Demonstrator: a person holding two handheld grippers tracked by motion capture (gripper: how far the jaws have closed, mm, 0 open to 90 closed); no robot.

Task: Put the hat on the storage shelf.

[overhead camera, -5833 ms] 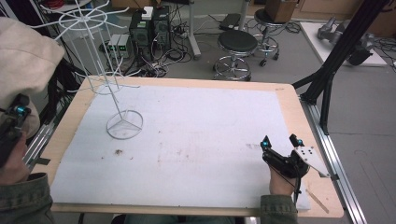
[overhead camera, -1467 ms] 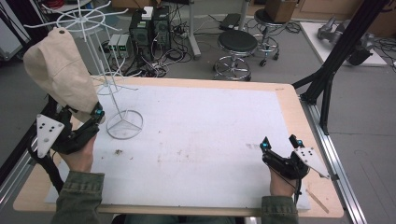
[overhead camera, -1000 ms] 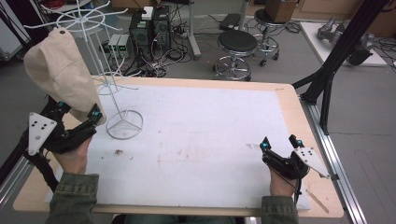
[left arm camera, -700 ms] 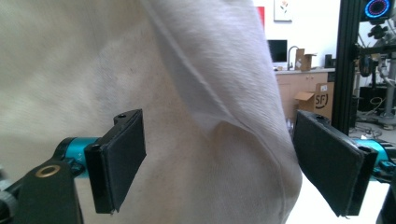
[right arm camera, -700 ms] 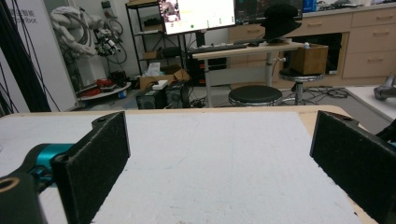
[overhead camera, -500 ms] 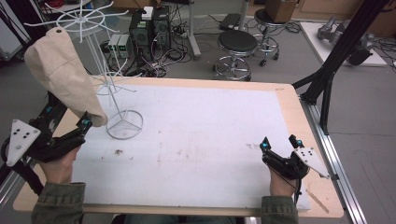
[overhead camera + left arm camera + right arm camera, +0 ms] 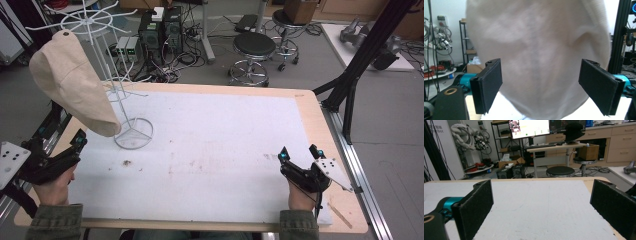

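Observation:
A cream fabric hat (image 7: pixel 75 85) hangs on the tall white wire rack (image 7: pixel 133 133), which stands at the left of the white mat (image 7: pixel 215 150). My left gripper (image 7: pixel 59 137) is just below and to the left of the hat, near the table's left edge, open and holding nothing. In the left gripper view the hat (image 7: pixel 536 45) hangs close ahead, beyond the parted jaws of the left gripper (image 7: pixel 540 75). My right gripper (image 7: pixel 299 153) rests open at the front right of the mat. The right gripper (image 7: pixel 541 200) has bare mat (image 7: pixel 536 220) between its jaws.
Past the table's far edge stand a black stool (image 7: pixel 255 47) and computer cases (image 7: pixel 160 30) amid cables on the floor. A black frame post (image 7: pixel 360 65) rises at the right. The wooden table edge (image 7: pixel 320 120) borders the mat.
The hat, earlier down at the lower left with the rack bare, now hangs on the rack. My left gripper has drawn back down and left from it. The right gripper has not moved.

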